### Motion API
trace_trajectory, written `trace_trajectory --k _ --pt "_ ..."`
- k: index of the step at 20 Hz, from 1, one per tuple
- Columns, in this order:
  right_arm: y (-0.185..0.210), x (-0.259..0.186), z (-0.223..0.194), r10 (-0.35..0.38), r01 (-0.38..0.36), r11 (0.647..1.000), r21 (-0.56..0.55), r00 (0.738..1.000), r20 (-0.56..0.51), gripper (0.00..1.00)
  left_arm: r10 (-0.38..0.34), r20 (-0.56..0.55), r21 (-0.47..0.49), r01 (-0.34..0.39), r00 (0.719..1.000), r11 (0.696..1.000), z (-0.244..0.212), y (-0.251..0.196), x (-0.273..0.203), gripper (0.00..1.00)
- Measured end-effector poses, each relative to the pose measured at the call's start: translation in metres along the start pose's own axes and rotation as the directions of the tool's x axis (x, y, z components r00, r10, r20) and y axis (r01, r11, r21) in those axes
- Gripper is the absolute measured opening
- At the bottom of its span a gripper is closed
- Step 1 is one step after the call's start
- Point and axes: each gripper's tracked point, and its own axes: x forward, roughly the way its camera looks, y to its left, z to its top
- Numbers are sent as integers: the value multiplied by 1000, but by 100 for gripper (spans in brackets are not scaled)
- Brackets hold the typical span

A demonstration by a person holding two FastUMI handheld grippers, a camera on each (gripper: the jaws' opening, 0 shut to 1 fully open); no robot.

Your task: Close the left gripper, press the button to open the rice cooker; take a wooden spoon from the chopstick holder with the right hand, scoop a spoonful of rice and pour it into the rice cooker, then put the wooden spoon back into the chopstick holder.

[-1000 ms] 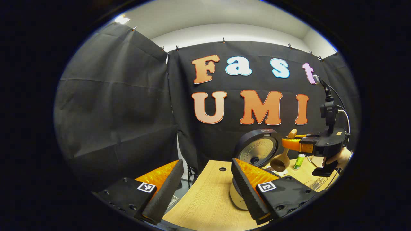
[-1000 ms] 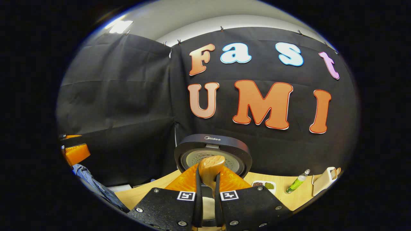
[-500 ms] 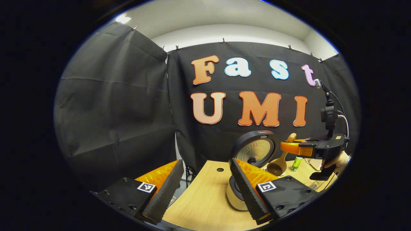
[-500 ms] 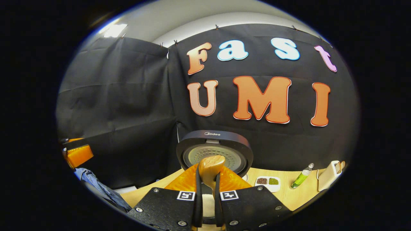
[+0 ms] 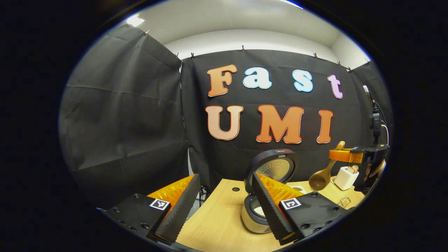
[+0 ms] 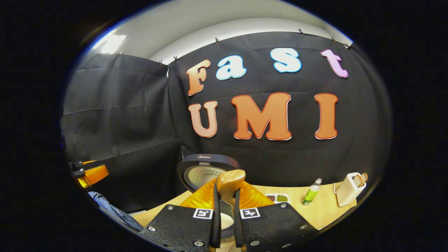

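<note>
- Right gripper view: the right tongs (image 6: 225, 224) are clenched on the wooden spoon (image 6: 229, 185), both fingers pressing its handle, whose end stands up between them.
- Left gripper view shows the spoon (image 5: 323, 173) hanging bowl-down on a slant, just left of the chopstick holder (image 5: 345, 177) and above the counter (image 5: 217, 220).
- The holder (image 6: 346, 190) lies to the right tongs' right, so this hand is far nearer it (my guess: return is next).
- The spoon's long axis must come upright over the holder's mouth.
- The rice cooker (image 5: 260, 210) stands open, pale rice inside.
- The left tongs (image 5: 224, 206) are released, grasping nothing.
- The spoon's bowl faces away; whether any rice remains in it is hidden.
</note>
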Motion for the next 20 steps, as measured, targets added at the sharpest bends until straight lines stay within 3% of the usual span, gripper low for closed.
trace_trajectory --k 9,14,15,20 --pt "-118 -82 5 -209 209 978 20 978 25 14 0 19 9 0 1000 1000 4 -26 0 97" --pt "-183 -119 -21 -320 319 943 95 947 -6 10 11 23 29 -12 1000 1000 8 -42 -3 99" --pt "-195 -124 -29 -337 337 935 110 941 -16 14 9 24 29 -10 1000 1000 9 -47 -4 100" --pt "-241 -139 -84 -394 405 897 176 914 -97 14 5 9 24 -5 1000 1000 7 -71 -12 100"
